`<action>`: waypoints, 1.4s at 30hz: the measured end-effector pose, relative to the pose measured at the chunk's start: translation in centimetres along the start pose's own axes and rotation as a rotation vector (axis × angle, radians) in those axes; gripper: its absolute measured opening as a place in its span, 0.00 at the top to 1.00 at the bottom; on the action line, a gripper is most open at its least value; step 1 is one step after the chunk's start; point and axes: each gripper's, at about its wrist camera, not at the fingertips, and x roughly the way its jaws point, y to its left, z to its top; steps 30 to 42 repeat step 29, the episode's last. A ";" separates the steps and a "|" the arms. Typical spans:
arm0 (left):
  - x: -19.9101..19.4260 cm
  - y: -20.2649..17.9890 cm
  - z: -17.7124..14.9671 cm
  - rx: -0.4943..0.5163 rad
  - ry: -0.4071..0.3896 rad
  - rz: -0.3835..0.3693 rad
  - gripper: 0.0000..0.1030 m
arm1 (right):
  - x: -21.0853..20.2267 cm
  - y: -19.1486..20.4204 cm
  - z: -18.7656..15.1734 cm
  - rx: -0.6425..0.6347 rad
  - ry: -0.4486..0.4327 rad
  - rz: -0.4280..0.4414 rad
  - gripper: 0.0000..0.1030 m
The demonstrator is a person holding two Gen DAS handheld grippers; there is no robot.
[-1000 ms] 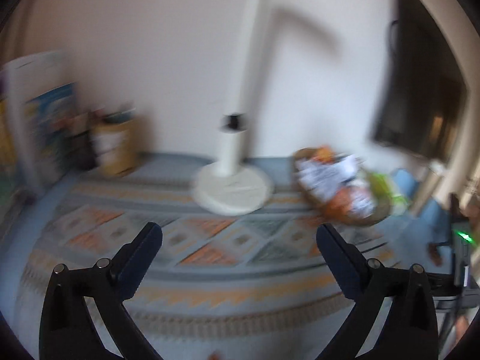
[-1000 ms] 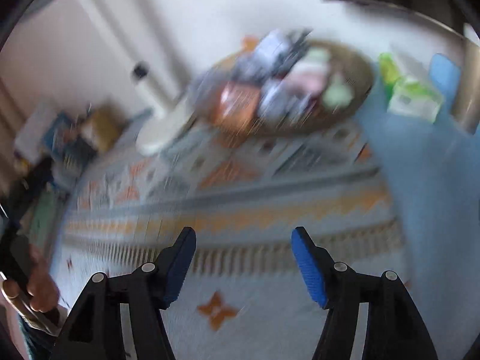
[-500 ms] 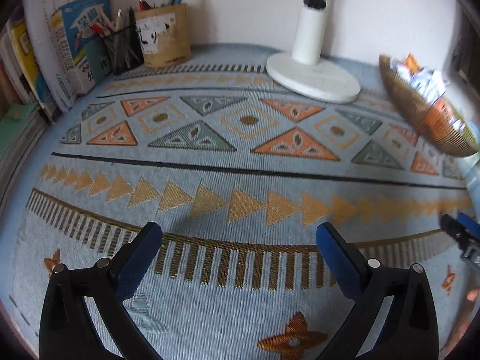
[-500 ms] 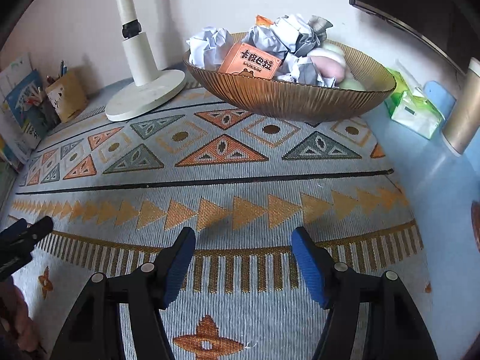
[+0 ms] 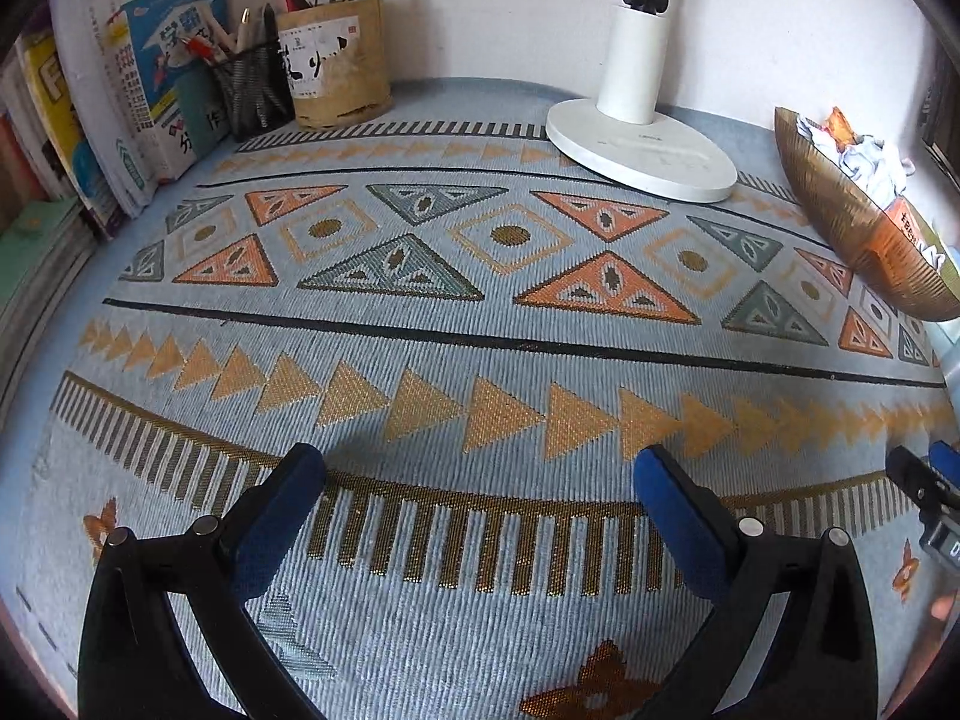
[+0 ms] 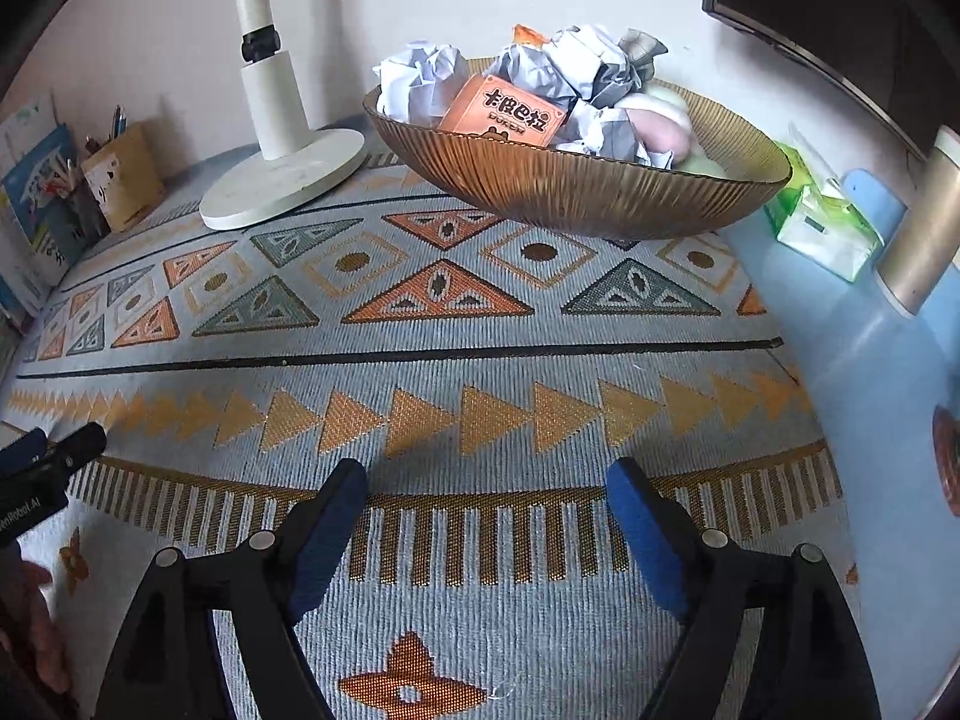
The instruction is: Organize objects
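A ribbed amber bowl [image 6: 600,192] stands at the back of the patterned mat [image 6: 456,360], heaped with crumpled paper balls [image 6: 420,75], an orange card box [image 6: 504,114] and pale round items [image 6: 660,126]. The same bowl [image 5: 864,240] shows at the right edge of the left wrist view. My right gripper [image 6: 486,501] hovers over the mat's near stripes, its jaws opening with nothing between them. My left gripper [image 5: 480,489] is open and empty over the same striped band. Each gripper's tip shows at the other view's edge.
A white lamp base [image 5: 642,150] and pole stand at the back. Pen holders [image 5: 336,60] and books [image 5: 120,96] line the back left corner. A green tissue pack [image 6: 822,222] and a gold cylinder [image 6: 924,228] sit right of the bowl, under a dark screen [image 6: 840,6].
Both grippers tipped downward from the wall toward the mat and then settled. The right jaws have spread wider. The blur is gone.
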 end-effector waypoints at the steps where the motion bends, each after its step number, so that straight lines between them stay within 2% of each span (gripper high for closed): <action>1: 0.2 0.1 0.2 -0.003 -0.001 0.002 0.00 | 0.1 0.0 0.0 -0.002 0.002 0.003 0.16; 3: 0.4 0.1 0.3 -0.011 -0.002 0.007 0.00 | 0.1 0.0 0.0 -0.003 0.004 0.003 0.13; 4: 0.4 0.1 0.4 -0.012 -0.001 0.008 0.00 | 0.2 0.0 0.1 -0.001 0.010 -0.006 0.07; 6: 0.5 0.2 0.5 -0.015 -0.001 0.009 0.00 | 0.7 -0.3 0.2 0.014 0.033 -0.008 0.00; 42: 1.1 0.8 1.5 -0.023 -0.013 0.010 0.00 | 0.4 0.0 0.0 0.013 0.031 -0.011 0.00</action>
